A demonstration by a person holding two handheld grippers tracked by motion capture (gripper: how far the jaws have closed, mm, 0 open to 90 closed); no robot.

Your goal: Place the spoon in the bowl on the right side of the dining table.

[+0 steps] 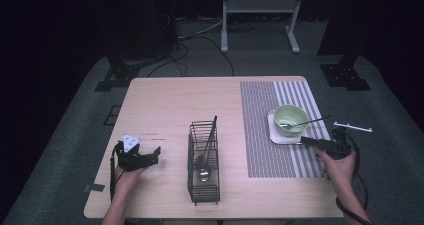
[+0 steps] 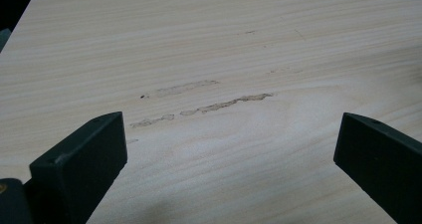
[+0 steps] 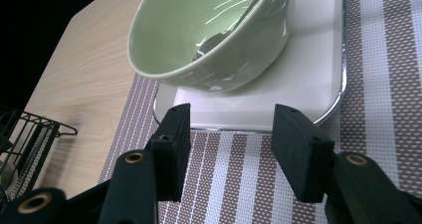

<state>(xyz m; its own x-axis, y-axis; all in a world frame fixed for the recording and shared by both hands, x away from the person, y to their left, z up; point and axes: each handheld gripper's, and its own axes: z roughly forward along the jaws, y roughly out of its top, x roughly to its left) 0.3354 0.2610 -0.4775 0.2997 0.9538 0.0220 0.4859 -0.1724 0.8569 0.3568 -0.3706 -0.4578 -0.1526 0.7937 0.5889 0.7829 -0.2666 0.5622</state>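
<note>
A pale wooden desk (image 1: 165,95) with fine straight grain carries a woven mat (image 1: 265,135), striped brown and white, on its right part. On the mat sits a flat white tray (image 3: 308,79) with rounded corners and a thin shiny rim, and on the tray stands a round, glossy green bowl (image 3: 209,40). A metal spoon (image 1: 305,122) lies in the bowl, its scoop down inside and its slim handle jutting over the rim, away from the rack.

The right gripper (image 3: 231,144) hovers low over the mat just in front of the tray, its blocky black jaws pointing at the bowl and standing partly apart with nothing between them; they touch neither tray nor bowl.

Left of the bowl, off the mat, stands a black wire rack (image 1: 204,162), a tall narrow basket of thin rods. It holds a second spoon (image 1: 204,172) and a dark utensil (image 1: 212,130) that leans out over its top.

Further left of the rack, the left gripper (image 2: 231,149) rests near the bare wood, jaws spread wide and empty, above a few scuffed streaks (image 2: 204,102) in the surface.
</note>
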